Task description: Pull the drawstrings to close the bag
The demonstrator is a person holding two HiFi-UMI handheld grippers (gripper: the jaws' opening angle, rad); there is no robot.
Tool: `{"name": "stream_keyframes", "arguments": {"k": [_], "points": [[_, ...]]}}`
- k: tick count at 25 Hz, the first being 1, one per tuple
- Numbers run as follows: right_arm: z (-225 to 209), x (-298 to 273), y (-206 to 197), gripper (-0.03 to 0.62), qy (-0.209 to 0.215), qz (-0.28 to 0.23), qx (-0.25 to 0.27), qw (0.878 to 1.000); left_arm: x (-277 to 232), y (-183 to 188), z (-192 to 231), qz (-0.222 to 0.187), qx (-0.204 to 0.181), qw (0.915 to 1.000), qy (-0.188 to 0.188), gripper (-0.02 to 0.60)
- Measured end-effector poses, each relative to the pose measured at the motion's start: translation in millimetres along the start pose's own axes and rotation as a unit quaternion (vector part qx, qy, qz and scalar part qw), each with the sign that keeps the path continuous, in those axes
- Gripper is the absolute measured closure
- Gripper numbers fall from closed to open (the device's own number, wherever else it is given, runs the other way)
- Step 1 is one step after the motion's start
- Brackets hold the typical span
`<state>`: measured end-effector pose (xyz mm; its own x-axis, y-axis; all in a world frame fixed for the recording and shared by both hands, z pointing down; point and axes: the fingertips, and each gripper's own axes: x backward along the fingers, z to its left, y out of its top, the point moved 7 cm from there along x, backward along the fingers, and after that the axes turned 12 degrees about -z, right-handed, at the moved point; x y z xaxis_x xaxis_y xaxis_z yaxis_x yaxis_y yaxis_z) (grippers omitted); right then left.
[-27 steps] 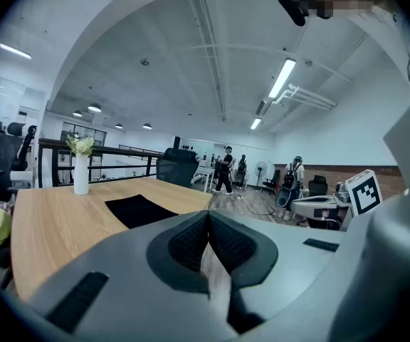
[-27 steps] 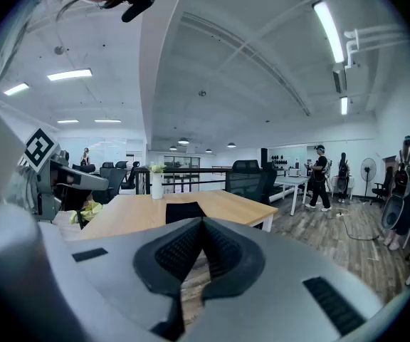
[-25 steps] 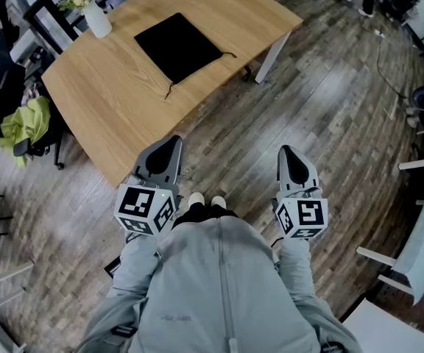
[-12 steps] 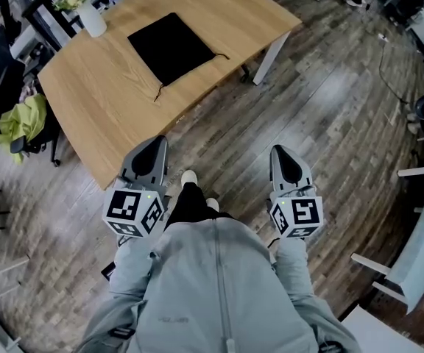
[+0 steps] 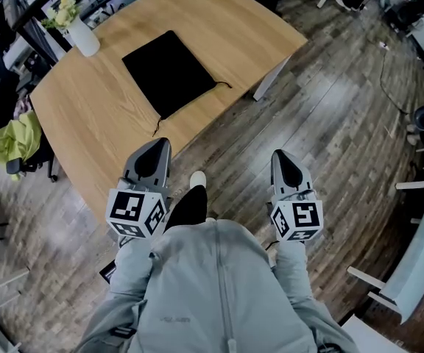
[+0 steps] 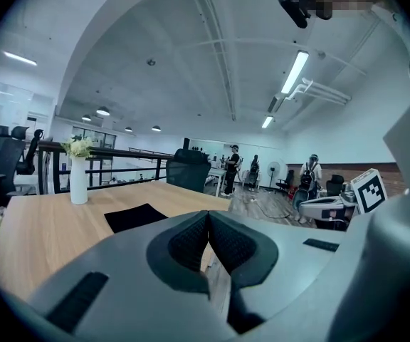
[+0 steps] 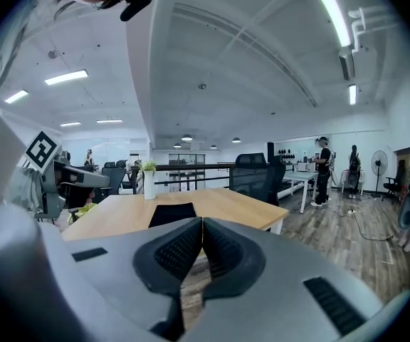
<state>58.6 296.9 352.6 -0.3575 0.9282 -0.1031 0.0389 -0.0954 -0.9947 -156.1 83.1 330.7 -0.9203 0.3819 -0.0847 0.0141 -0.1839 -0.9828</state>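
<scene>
Both tongs are pressed fully together with nothing between them: the left tongs (image 5: 155, 147) and the right tongs (image 5: 280, 157) hang low in front of the person, over the wood floor and short of the bench's (image 5: 87, 123) near edge. The black bag (image 5: 169, 72) lies flat around the middle of the bench, well apart from the white vase (image 5: 84, 40) near the far left corner. It looks like thin cloth, so I'd expect it to be light, limp and quick to slide on that smooth top if tugged from one side only. The places to take hold are the two cords. One drawstring (image 5: 155, 126) trails from the bag's near corner toward the near edge, and the other drawstring (image 5: 222, 84) pokes out at the bag's right corner. Both are thin and lie flat on the wood, so a tip pinch on the loose ends looks best. Pulling them apart evenly should bunch the mouth shut without dragging the bag.
</scene>
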Motion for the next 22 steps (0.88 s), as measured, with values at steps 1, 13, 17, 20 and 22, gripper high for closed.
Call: {"name": "stream_keyframes", "arguments": {"k": [1,13,17,20,22], "points": [[-2,-14,3,0.571,0.001,0.0,0.001,1.0,-10,4,9,-0.002,-0.001,1.0,0.001,0.555],[-11,-140,19,0.571,0.027,0.009,0.017,0.999,-97,27,95,-0.005,0.008,0.9997,0.021,0.555],[-12,-162,14,0.571,0.034,0.023,0.014,0.999,-109,24,109,0.003,0.013,0.9995,0.028,0.555],[-16,-179,12,0.571,0.046,0.031,0.011,0.998,-118,22,113,0.009,0.013,0.9993,0.034,0.555],[-20,-192,10,0.571,0.057,0.036,0.012,0.998,-123,21,115,0.012,0.013,0.9989,0.042,0.555]]}}
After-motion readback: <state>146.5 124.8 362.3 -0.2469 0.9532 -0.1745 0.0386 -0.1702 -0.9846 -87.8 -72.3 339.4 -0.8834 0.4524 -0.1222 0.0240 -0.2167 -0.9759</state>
